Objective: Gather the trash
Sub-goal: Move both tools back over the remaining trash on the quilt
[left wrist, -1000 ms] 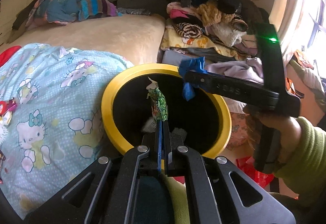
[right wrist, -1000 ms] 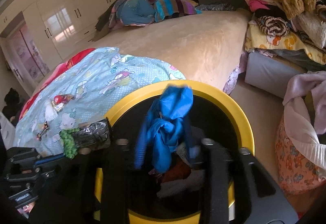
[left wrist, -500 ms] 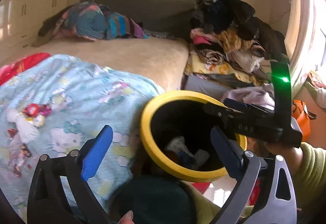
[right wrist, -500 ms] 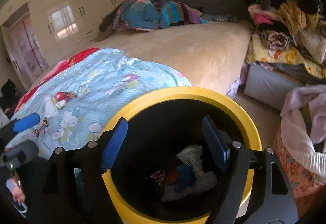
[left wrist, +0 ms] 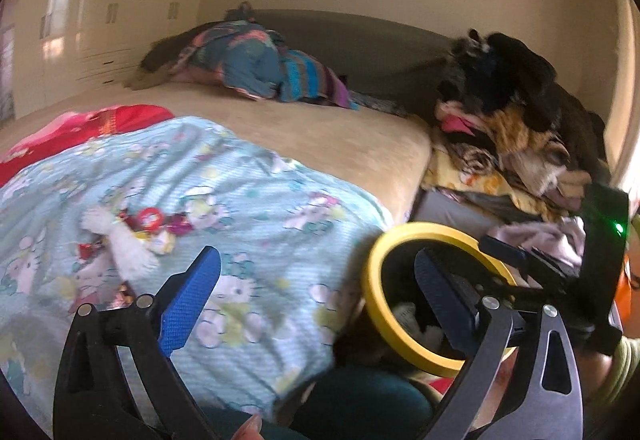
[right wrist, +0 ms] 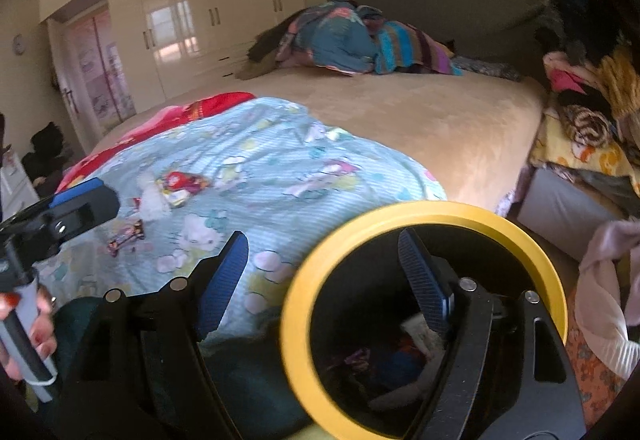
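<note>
A black bin with a yellow rim (left wrist: 374, 264) (right wrist: 448, 209) stands beside the bed and holds dropped trash (right wrist: 416, 332). My left gripper (left wrist: 316, 280) is open and empty, above the light blue cartoon blanket (left wrist: 256, 199) left of the bin. My right gripper (right wrist: 322, 268) is open and empty, with one finger over the bin mouth and the other over the blanket. A cluster of wrappers and white crumpled paper (left wrist: 136, 228) (right wrist: 168, 187) lies on the blanket. A small wrapper (right wrist: 126, 236) lies nearer the left gripper's body (right wrist: 60, 215).
A beige bed (right wrist: 420, 119) carries a bundle of colourful clothes (right wrist: 360, 39) at the back. A tall pile of clothes (left wrist: 512, 135) stands right of the bed. Cream wardrobes (right wrist: 180, 19) line the left wall. A pale garment (right wrist: 608, 272) hangs at the right.
Both grippers opened and let their trash fall into the bin: the left a green wrapper, the right a blue scrap. Both then swung left, towards the blanket.
</note>
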